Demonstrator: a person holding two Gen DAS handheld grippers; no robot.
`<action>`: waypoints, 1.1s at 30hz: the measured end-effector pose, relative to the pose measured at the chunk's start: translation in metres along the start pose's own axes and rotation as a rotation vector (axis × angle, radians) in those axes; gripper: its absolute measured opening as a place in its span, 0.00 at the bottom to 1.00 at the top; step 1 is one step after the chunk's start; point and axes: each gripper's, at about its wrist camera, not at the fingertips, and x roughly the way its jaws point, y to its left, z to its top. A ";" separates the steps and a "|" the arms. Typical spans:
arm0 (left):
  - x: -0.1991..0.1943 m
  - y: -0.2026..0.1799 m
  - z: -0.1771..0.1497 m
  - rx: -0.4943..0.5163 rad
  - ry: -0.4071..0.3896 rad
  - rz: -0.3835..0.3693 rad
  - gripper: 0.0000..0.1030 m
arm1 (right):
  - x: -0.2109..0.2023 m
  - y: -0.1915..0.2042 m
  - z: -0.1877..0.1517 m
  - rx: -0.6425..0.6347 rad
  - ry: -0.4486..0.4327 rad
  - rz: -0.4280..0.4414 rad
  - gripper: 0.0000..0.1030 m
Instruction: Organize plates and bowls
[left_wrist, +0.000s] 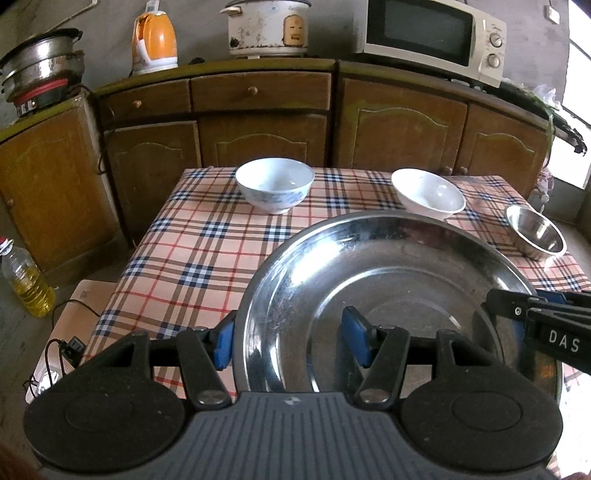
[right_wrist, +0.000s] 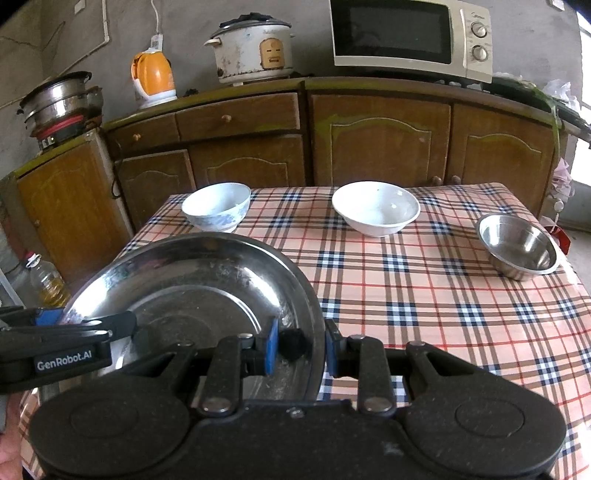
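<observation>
Nearest the cameras, the left gripper (left_wrist: 291, 341) straddles the left rim of the steel plate (left_wrist: 388, 280), one blue pad outside the rim and one inside. The jaws stand at a middling width. Whether the pads press the metal cannot be told from either view.

The right gripper (right_wrist: 301, 347) straddles the opposite rim of the same plate at a narrower setting, and appears closed on it.

The plate sits at the near end of the checked tablecloth (right_wrist: 424, 314), tilted. Whether it is lifted clear of the cloth cannot be told. It is empty.

Beyond it, along the far edge, three bowls stand well apart: the blue-patterned bowl (right_wrist: 216, 206), the white bowl (right_wrist: 375, 208) and the steel bowl (right_wrist: 517, 245). All are upright and empty.

Assessment: organizing is at an early stage. No bowl is stacked or nested, and the plate is the only item being handled.
</observation>
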 end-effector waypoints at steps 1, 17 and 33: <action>0.001 0.001 0.000 -0.002 0.003 0.002 0.58 | 0.002 0.001 0.001 -0.001 0.002 0.002 0.32; 0.028 0.025 0.005 -0.030 0.034 0.044 0.58 | 0.046 0.019 0.010 -0.021 0.034 0.046 0.32; 0.058 0.048 0.002 -0.050 0.075 0.093 0.58 | 0.093 0.036 0.010 -0.035 0.073 0.090 0.32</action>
